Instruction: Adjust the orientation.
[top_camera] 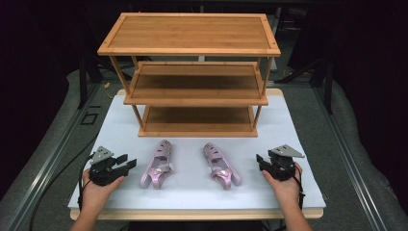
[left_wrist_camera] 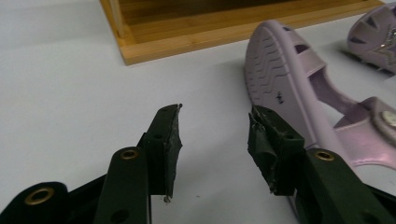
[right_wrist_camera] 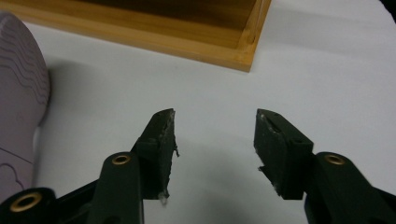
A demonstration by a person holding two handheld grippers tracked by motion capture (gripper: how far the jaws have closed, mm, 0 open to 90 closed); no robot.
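Two pink sandals lie on their sides on the white table top, the left sandal (top_camera: 158, 164) and the right sandal (top_camera: 220, 165), in front of a three-tier wooden shelf rack (top_camera: 192, 72). My left gripper (top_camera: 128, 161) rests on the table to the left of the left sandal, open, with nothing between its jaws. In the left gripper view that gripper (left_wrist_camera: 215, 126) points at bare table beside the sandal's ribbed sole (left_wrist_camera: 275, 79). My right gripper (top_camera: 260, 160) sits right of the right sandal, open and empty. The right gripper view has that gripper (right_wrist_camera: 215, 128) over bare table, a sandal sole (right_wrist_camera: 21, 88) at the left edge.
The rack's bottom shelf (top_camera: 197, 126) stands just behind the sandals; its corner (right_wrist_camera: 243, 56) is ahead of the right gripper. The table's front edge (top_camera: 192, 214) runs close to both hands. Dark floor and metal rails flank the table.
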